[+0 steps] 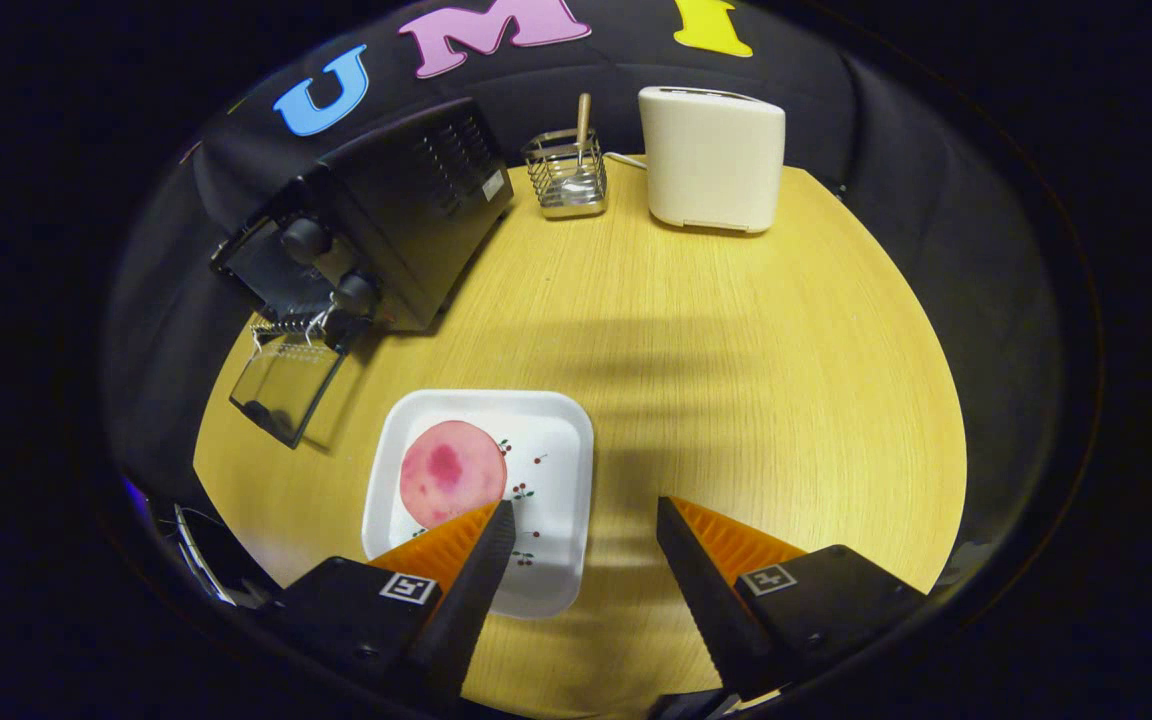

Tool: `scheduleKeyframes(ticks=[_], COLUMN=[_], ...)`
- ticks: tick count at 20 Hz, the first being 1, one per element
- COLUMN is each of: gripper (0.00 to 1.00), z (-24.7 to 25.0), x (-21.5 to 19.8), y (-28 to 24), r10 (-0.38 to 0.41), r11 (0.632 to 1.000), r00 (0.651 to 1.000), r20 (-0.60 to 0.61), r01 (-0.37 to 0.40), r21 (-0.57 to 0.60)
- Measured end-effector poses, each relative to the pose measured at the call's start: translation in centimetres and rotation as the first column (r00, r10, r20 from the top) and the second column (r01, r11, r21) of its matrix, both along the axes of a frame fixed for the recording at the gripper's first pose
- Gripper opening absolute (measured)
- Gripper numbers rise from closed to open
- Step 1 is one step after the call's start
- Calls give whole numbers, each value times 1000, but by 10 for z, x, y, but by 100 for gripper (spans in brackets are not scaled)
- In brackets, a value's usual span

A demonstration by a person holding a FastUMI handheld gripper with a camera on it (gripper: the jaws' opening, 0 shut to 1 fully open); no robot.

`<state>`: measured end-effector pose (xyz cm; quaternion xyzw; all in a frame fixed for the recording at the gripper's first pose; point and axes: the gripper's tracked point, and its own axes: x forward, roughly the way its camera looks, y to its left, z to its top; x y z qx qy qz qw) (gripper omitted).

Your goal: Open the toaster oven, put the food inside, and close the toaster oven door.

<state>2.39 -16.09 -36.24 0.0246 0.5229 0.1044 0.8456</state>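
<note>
A black toaster oven [386,215] stands at the far left of the round wooden table [736,380]. Its glass door [286,385] hangs open, folded down toward the table, and a wire rack edge shows at its mouth. A round pink slice of food [452,472] lies on a white square plate [556,450] just ahead of my left finger. My gripper [586,515] hovers above the table, open, with nothing between its fingers. The left finger [476,570] overlaps the plate's near edge; the right finger [706,580] is over bare wood.
A cream pop-up toaster [714,158] stands at the far side of the table. Beside it, a wire utensil holder [566,175] carries a wooden-handled tool. Bare wood lies to the right of the plate. A dark object [211,560] sits beyond the table's near left edge.
</note>
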Motion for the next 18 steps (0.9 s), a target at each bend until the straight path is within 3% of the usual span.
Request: scheduleKeyframes(ticks=[1,3,8,10,12,15,18], gripper=[93,80,25,22,9,6,6], z=[-5,-5,-9,-10,-14,-13,-12], x=[0,6,3,1,0,-5,-17], y=[1,4,2,2,4,7,11], r10=[6,8,-13,-23,-51,-89,-164], r11=[1000,1000,999,999,999,993,971], r00=[1000,1000,999,998,993,983,962], r20=[-14,-2,-41,-64,-106,-158,-219], r01=[-6,-8,11,22,53,100,196], r21=[-8,-13,-48,-25,13,67,136])
